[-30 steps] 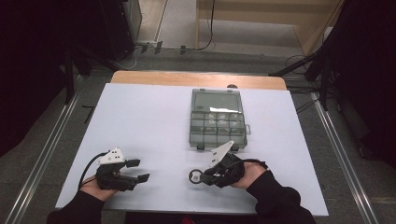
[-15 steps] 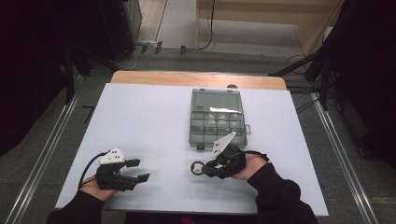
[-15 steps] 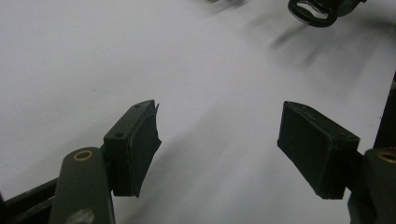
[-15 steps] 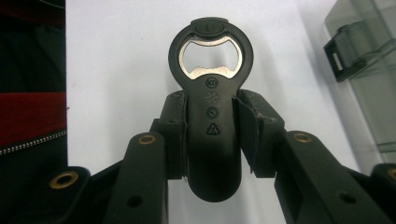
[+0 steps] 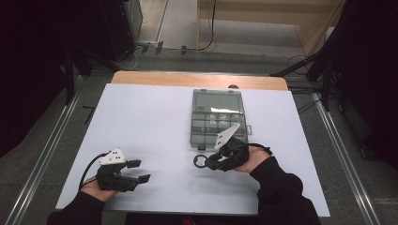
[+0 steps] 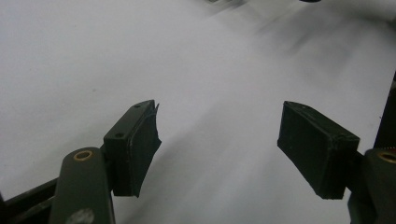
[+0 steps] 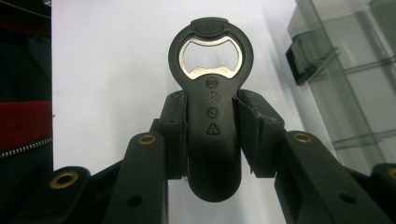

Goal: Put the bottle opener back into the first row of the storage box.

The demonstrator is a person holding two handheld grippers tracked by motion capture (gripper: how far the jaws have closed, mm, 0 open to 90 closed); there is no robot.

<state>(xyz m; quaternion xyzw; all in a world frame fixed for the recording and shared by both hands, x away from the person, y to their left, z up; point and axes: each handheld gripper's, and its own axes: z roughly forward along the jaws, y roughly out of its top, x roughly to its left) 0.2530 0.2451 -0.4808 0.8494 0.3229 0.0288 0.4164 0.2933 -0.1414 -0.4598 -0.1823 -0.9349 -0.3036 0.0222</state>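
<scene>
- right gripper clamped on the black handle of a bottle opener, pads pressing both sides, metal-lined ring end sticking out past the tips.
- seen from above, bottle opener carried low over the white table, just in front of the near edge of the clear compartment box.
- left gripper spread wide with nothing between the pads, resting near the table's front left edge, well apart from the opener.
- likely step: carrying the opener across the table, perhaps toward the box or a free spot beside it.
- best to keep the squeeze steady on the handle's flat sides; grip sits mid-handle, so little risk of swinging.
- worth keeping the ring end level and clear of the box latch close by.
- lower until the opener lies flat before easing the pads apart.
- left gripper best left parked, out of the path.
</scene>
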